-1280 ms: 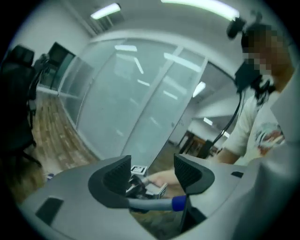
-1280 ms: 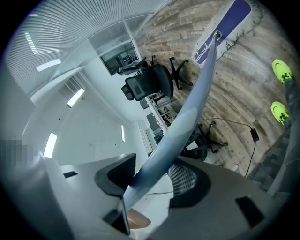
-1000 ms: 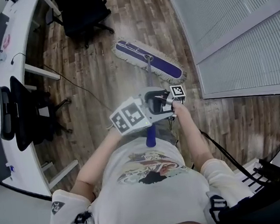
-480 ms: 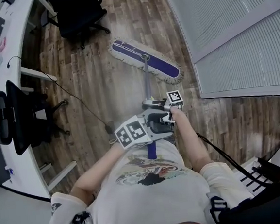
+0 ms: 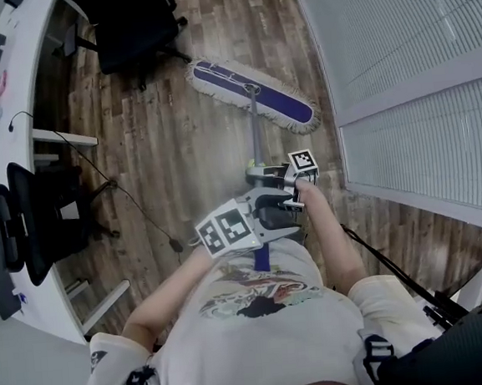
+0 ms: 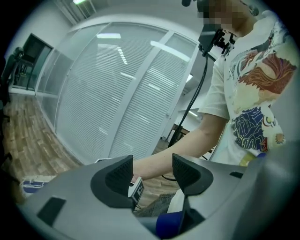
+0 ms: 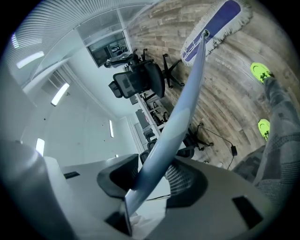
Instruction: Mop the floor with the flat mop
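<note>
Near left: cable (image 5: 128,197) trails across wood floor (image 5: 187,150). Along left: chair (image 5: 46,217), white desk (image 5: 30,38). Far: second chair (image 5: 134,25) near mop head (image 5: 253,96). Right wall: blinds (image 5: 404,39).

Jaws of left gripper (image 6: 152,171) apart, just been closing. Its blue grip end (image 6: 171,225) sits low at jaw roots, contact unclear.

Jaws of right gripper (image 7: 154,176), also just closing, clamp mop handle (image 7: 187,98).

Mop head flat on floor, far ahead of both.

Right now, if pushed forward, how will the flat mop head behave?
Likely glides easily: the flat mop head lies flat on smooth wood floor. Its fringe looks soft, probably floppy. The long thin pole joins mid-head, so it may swivel off line.
</note>
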Action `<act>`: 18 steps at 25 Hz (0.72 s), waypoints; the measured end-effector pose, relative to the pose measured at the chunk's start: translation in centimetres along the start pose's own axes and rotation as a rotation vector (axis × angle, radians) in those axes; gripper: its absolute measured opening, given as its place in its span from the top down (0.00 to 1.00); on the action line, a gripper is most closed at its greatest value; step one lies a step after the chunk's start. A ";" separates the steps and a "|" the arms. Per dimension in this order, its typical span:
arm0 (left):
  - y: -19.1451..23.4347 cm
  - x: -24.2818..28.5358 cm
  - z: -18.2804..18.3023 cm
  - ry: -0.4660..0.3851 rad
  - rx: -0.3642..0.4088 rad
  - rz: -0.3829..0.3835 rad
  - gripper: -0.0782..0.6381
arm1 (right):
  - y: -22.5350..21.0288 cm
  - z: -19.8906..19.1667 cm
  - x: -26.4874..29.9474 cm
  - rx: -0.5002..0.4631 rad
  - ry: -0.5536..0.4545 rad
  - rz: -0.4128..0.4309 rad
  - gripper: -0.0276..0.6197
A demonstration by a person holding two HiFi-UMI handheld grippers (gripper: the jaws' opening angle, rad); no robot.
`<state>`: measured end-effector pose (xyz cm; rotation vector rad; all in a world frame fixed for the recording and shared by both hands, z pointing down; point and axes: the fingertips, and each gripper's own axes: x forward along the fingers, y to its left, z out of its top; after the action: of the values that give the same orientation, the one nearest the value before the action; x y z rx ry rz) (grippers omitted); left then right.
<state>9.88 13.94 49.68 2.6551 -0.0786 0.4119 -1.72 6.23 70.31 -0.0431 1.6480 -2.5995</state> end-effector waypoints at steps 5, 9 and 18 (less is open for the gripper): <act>8.5 1.8 5.3 -0.001 0.040 0.049 0.55 | 4.2 8.4 -1.4 -0.003 0.060 -0.040 0.67; 14.8 1.8 8.3 -0.022 0.028 0.115 0.55 | 7.1 13.9 -1.8 -0.017 0.084 -0.088 0.67; 23.9 1.2 9.7 0.008 -0.018 0.204 0.55 | 9.2 25.1 -1.5 0.044 -0.108 -0.089 0.71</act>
<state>10.83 -11.75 51.85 2.6361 -0.3519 0.4843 1.53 -20.19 72.75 -0.2552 1.5882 -2.6444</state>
